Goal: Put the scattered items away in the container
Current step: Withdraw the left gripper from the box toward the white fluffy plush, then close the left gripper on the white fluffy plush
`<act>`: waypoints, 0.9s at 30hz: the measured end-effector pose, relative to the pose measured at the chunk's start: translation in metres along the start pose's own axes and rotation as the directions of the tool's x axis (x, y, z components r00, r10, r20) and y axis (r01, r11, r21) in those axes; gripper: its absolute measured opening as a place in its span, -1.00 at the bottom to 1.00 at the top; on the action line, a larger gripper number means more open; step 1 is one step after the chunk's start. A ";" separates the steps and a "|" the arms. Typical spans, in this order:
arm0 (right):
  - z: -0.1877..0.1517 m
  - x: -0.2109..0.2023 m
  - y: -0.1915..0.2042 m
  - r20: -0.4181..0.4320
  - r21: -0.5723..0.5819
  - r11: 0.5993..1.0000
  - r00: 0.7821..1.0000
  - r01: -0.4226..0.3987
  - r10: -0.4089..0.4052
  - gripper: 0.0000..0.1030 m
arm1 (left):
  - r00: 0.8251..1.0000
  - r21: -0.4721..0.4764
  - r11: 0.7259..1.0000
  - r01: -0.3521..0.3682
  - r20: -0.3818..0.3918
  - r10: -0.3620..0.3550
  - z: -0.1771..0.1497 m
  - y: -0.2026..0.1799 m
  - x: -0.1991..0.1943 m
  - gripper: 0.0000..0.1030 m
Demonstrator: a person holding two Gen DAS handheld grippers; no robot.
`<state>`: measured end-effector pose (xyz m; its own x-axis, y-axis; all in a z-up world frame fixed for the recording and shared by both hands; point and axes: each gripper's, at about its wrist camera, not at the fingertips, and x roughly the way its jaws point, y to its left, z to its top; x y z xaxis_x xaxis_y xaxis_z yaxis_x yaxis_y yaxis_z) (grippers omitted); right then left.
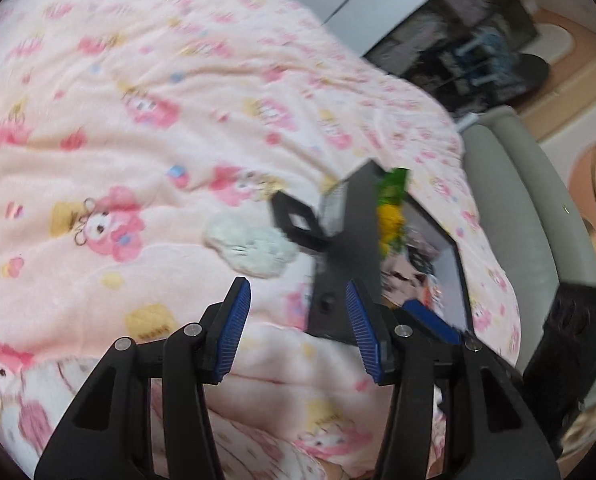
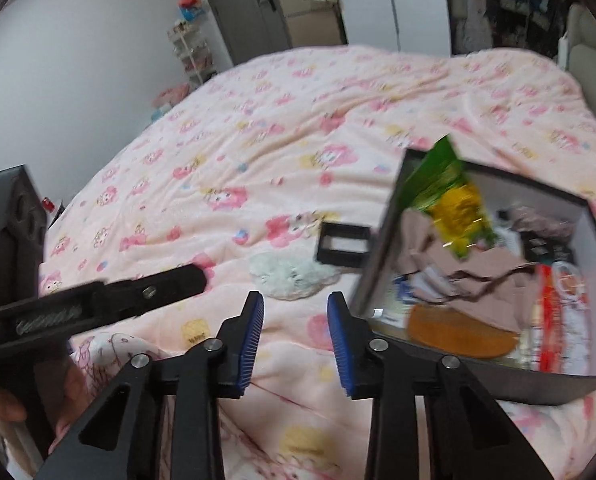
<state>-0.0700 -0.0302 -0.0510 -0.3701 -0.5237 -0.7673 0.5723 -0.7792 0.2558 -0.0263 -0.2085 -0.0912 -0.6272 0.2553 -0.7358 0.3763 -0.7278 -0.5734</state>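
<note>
A black box (image 2: 378, 264) with a white inside sits on the bed at the right. It holds a green and yellow snack bag (image 2: 458, 208), beige cloth (image 2: 438, 264), an orange round item (image 2: 458, 336) and packets. A white fluffy item (image 2: 294, 274) and a small black frame (image 2: 344, 244) lie on the blanket just left of the box. My right gripper (image 2: 296, 298) hovers just short of the fluffy item, open, nothing between its pads. In the left wrist view, my left gripper (image 1: 298, 286) is open and empty near the fluffy item (image 1: 254, 248), the frame (image 1: 298, 220) and the box (image 1: 338, 240).
A pink cartoon-print blanket (image 2: 258, 140) covers the bed. My left gripper's black arm (image 2: 98, 292) reaches in from the left, held by a hand (image 2: 2, 400). A grey padded headboard (image 1: 518, 220) borders the bed. A white shelf rack (image 2: 190, 52) and wardrobe stand at the back.
</note>
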 end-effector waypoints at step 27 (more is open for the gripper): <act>0.022 0.137 0.018 -0.222 0.097 0.992 0.974 0.077 -0.053 -0.27 | 0.960 -0.214 0.976 -0.041 -0.280 -0.021 0.043 0.060 0.127 -0.54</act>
<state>-0.1264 -0.1238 -0.1390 -0.2283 -0.3917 -0.8913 0.4682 -0.8469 0.2522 -0.1130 -0.2473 -0.2040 -0.4188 0.4392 -0.7948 0.5386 -0.5846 -0.6068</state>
